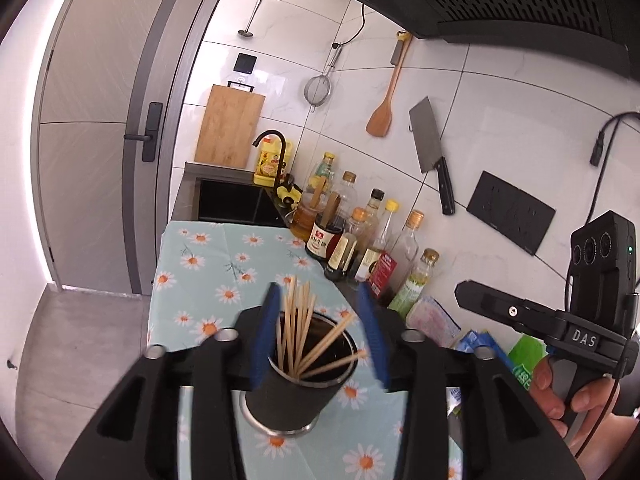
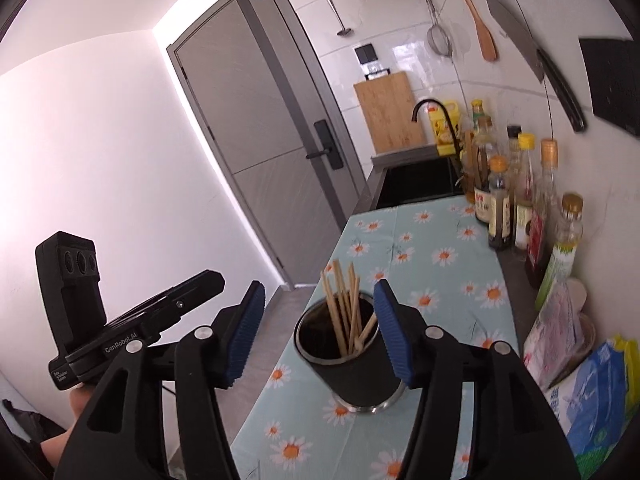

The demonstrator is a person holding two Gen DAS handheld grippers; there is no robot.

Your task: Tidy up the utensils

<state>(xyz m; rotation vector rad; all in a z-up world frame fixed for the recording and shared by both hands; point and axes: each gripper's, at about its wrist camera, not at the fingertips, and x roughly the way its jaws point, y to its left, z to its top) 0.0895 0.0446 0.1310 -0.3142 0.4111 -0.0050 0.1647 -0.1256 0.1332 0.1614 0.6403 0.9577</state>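
While upright on daisy cloth (image 1: 208,264), chopsticks (image 1: 298,332) in black holder (image 1: 288,396).

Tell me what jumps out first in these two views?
The black cup stuffed with wooden chopsticks stands on the daisy-print cloth, framed between the blue pads of the open left hand-held gripper. Beyond it, sauce bottles crowd the wall, with a cleaver hung above.
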